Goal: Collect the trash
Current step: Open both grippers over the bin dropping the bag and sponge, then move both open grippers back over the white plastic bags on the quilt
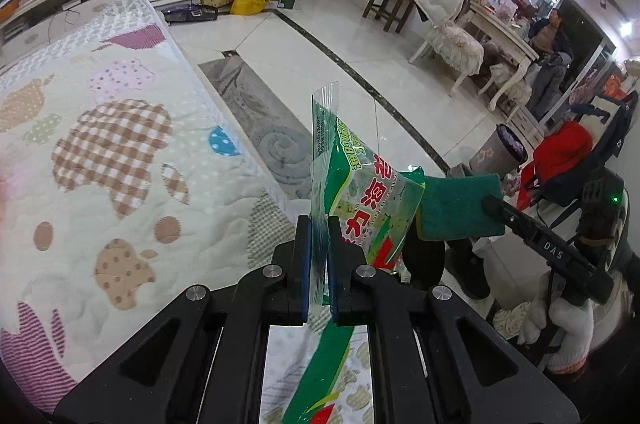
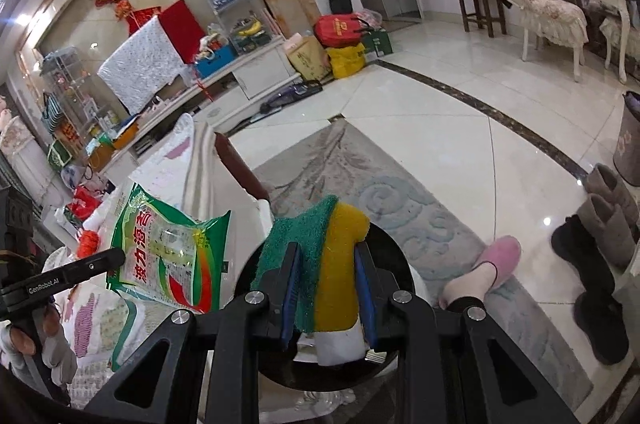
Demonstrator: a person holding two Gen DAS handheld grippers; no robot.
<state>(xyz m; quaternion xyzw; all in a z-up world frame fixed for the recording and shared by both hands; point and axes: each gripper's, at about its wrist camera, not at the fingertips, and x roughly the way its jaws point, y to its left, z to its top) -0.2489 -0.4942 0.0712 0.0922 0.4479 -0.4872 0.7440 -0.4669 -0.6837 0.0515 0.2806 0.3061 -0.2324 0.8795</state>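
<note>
Green plastic wrapper being pinched at its clear edge between the closed pads of the left gripper, hanging out in the air just past the edge of the quilted cover and above the tiled floor. Green and yellow sponge being squeezed by the right gripper, closed on it, with the green rough side against one pad and the yellow foam against the other. Both pieces of trash being carried close together, nearly touching in the left wrist view, with a round black thing, perhaps a bin or a dish, lying directly under the sponge; hard to tell which. Judging the step as transport: both items already picked up, not yet dropped anywhere. Tall grey bin with a dark lining standing on the floor farther off, near the red cloth on a chair, probably the place for the trash, though not certain. Next move calling for bringing each gripper over the mouth of the chosen bin, lowering a little, then opening the jaws one after another. Needing some care with the wrapper, being light and thin and likely to stick to a pad or drift aside when released.
</note>
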